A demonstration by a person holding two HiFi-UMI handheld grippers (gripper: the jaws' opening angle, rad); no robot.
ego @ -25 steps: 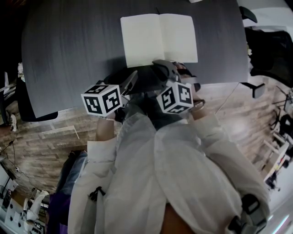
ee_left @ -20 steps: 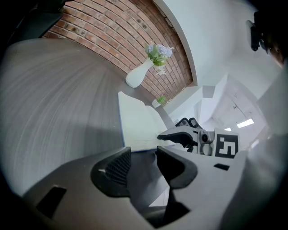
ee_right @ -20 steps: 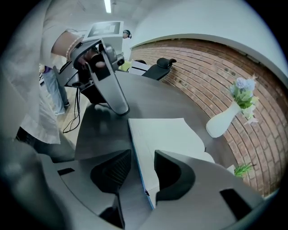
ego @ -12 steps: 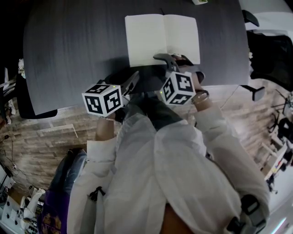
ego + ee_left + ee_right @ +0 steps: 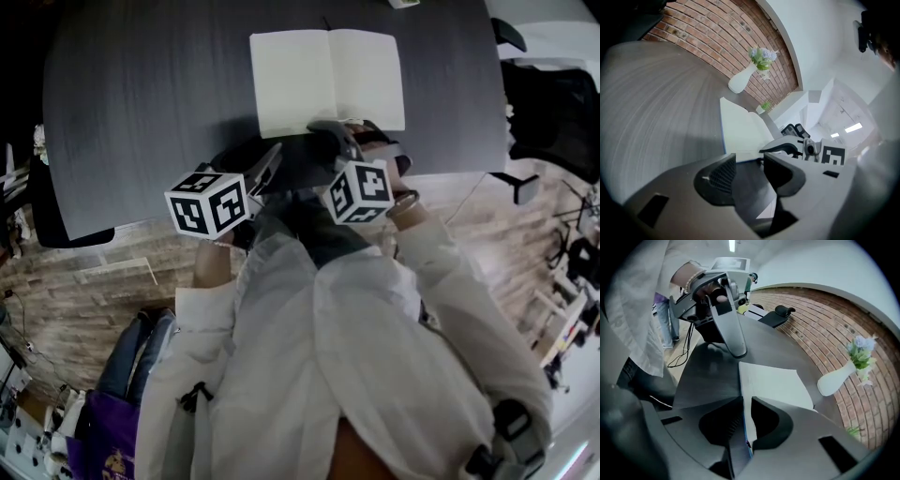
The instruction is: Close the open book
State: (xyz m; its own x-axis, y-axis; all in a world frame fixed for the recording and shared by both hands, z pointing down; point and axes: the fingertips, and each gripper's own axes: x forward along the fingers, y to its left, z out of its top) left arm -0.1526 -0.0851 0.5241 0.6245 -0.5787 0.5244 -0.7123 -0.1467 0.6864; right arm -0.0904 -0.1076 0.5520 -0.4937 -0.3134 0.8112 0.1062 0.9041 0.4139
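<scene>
On the desk: the open book (image 5: 326,80) lies flat and face up on the grey desk (image 5: 141,112), cream pages blank, spine running away from the person.
Right side: the right hand-held gripper (image 5: 328,129) sits at the book's near edge, by the right-hand page. Its 2 jaws have just been closing and now pinch that edge, blue trim and cream paper running between the pads.
Left side: the left hand-held gripper (image 5: 265,167) hovers just beside the right one, short of the book. Its jaws stand wide apart with only bare desk between them.
Step in hand: probably securing the right half so it can be swung over onto the left.
Doing it well: lift in an arc about the spine rather than pulling toward the person, or the whole book may slide. Keep the pinch light so the paper does not crease. The free left jaws could steady the left page, then clear out before the cover comes down.
Hard to make out: whether the pinch takes 1 leaf, several, or the cover too. From the head view the jaw tips cover the contact itself.
Cut off: a white vase (image 5: 836,378) beyond the book shows only in the gripper views.
</scene>
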